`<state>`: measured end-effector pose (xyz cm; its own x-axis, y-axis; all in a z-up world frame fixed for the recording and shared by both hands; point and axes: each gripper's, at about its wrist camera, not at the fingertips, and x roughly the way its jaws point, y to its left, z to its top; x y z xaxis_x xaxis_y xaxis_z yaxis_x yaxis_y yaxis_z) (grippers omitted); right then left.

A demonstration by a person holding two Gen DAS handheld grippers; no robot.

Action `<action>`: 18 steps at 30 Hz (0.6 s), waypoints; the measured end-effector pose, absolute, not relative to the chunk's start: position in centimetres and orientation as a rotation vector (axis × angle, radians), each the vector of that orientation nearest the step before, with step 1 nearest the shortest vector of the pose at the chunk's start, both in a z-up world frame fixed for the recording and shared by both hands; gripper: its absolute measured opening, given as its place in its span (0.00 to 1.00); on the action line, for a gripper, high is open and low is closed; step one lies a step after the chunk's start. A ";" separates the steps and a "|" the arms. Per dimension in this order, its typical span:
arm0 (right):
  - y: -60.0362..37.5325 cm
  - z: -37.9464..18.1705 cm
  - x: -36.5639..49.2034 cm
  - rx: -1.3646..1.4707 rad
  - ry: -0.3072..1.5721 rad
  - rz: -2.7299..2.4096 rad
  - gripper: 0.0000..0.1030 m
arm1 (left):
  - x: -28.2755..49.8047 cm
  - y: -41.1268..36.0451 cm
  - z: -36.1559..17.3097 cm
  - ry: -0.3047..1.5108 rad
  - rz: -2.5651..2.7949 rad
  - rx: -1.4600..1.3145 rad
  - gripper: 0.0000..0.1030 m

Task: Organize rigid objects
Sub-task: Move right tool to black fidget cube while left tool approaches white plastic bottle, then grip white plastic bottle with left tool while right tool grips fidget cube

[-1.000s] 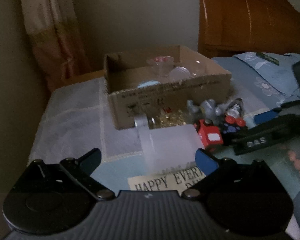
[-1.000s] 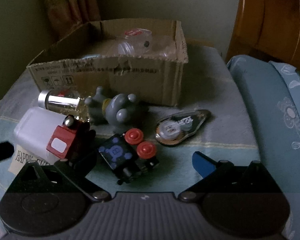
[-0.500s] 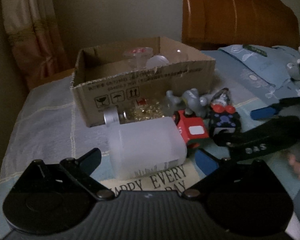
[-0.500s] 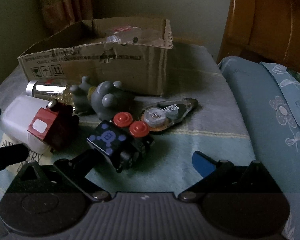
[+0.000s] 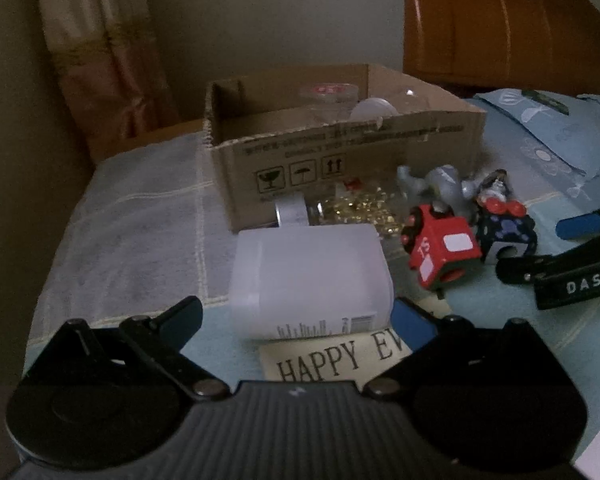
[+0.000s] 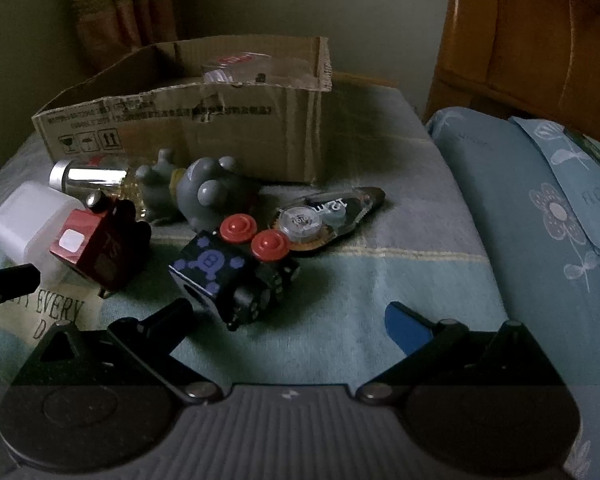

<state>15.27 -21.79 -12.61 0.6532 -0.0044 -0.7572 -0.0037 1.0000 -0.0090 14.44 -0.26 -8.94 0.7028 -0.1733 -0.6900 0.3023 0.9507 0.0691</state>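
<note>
A home bedroom: a carved orange-brown wooden headboard (image 6: 540,40) stands far right, light-blue flowered bedding (image 6: 540,208) lies beneath it, and a pinkish fabric curtain (image 5: 100,60) hangs far left.

The brown corrugated cardboard box (image 5: 340,148) looks matt and rough-edged. The white translucent plastic bottle (image 5: 308,280) is smooth; the small jar's silver metal cap (image 6: 86,174) is glossy.

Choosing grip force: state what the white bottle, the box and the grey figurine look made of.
White bottle: translucent matte plastic, apparently; light glows through its wall. Box: brown corrugated cardboard, with ragged torn edges and printed handling symbols. Grey figurine: smooth, slightly glossy, moulded; plastic or rubber, cannot tell which.
</note>
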 end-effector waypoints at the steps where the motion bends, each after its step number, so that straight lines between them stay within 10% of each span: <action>1: -21.5 -12.6 15.4 -0.008 0.860 -0.003 1.00 | 14.6 -0.4 -8.9 0.748 -0.273 0.186 0.97; 18: -23.6 -12.7 14.9 0.047 0.844 -0.134 1.00 | 16.4 -1.1 -9.3 0.731 -0.289 0.262 0.97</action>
<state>14.85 -23.58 -12.68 0.6569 -0.0996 -0.7474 0.1369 0.9905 -0.0116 16.36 -1.09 -9.26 0.7086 -0.1662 -0.6858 0.3473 0.9282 0.1339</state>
